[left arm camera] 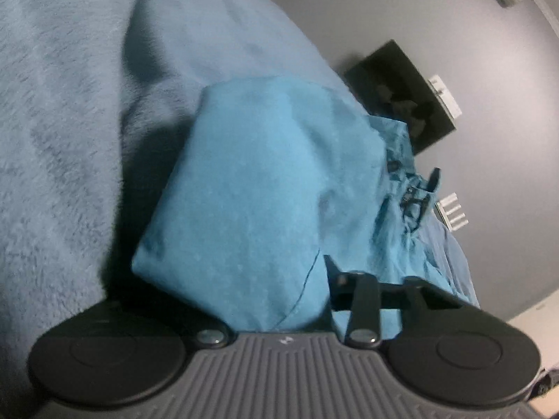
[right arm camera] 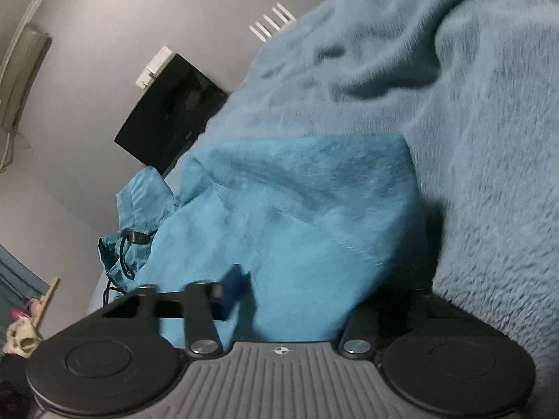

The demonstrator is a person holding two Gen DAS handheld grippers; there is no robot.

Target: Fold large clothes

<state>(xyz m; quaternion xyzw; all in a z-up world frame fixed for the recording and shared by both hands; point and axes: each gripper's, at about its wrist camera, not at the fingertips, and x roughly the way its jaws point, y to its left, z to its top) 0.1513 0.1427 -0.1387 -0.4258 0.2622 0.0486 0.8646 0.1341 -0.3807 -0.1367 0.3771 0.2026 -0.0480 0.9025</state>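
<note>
Blanket (left arm camera: 59, 111): pale blue and fluffy, rumpled, spread under everything and filling the left of the left wrist view; fills the right of the right wrist view (right arm camera: 489, 139)
Garment (left arm camera: 251, 192): bright blue cloth lying on the blanket, bunched into a thick fold straight ahead of the left gripper; crumpled edge with a black cord and toggle trailing off to the right; in the right wrist view (right arm camera: 300, 223) heaped in the middle, cord end at its left
Left gripper (left arm camera: 279, 310): low over the blanket, tilted; fingers drawn in around the near end of the garment fold, which covers the gap and the left finger; only the right finger (left arm camera: 332, 272) visible, its edge against the cloth; clenched on the garment as far as can be made out
Black panel (left arm camera: 398, 94): dark, glossy, flat against the grey wall beyond the garment, white plug fitting at its edge; upper left of middle in the right wrist view (right arm camera: 171, 111)
White prongs (left arm camera: 452, 213): small row just past the blanket edge, right of the garment
Right gripper (right arm camera: 297, 314): low and tilted; left finger (right arm camera: 230, 289) blurred, pressed into the garment's near edge; right finger hidden under the cloth; grasping the garment, cloth bulging up from between the fingers
</note>
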